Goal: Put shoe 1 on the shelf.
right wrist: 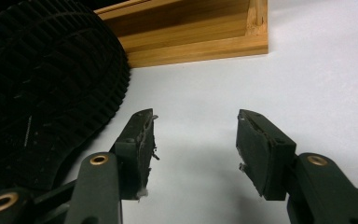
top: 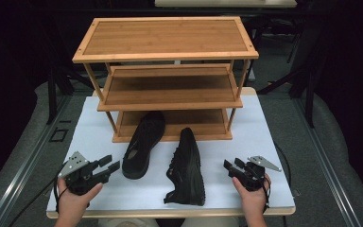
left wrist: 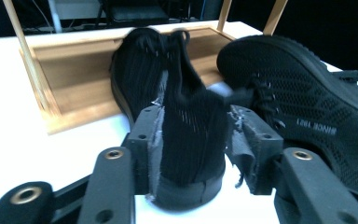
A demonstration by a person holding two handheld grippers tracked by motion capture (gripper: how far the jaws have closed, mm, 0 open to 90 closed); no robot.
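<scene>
Nearest the lens in the left gripper view, the left gripper [left wrist: 189,154] has its jaws spread around the heel of the left shoe [left wrist: 177,116], the pads standing on either side of the knit collar; whether they already press it cannot be told, but the shoe does not look lifted. In the high view that gripper [top: 109,165] sits at lower left of the frame, just beside the heel of the same shoe [top: 143,144], which lies upright on the white tabletop [top: 264,137] with its toe resting over the front edge of the bottom board of the wooden shoe rack [top: 170,71]. That pose suggests the shoe is meant to be pushed or carried onto the lowest shelf, and a hold at the stiff heel would give control. The right shoe [top: 188,168] lies on its side at lower centre, sole facing right, its toe just short of the rack. The right gripper [top: 233,166], at lower right, points toward that sole with jaws spread and nothing between them; its own view shows the gripper [right wrist: 193,140] open over bare tabletop, the ribbed sole [right wrist: 42,88] at upper left, near but apart.
</scene>
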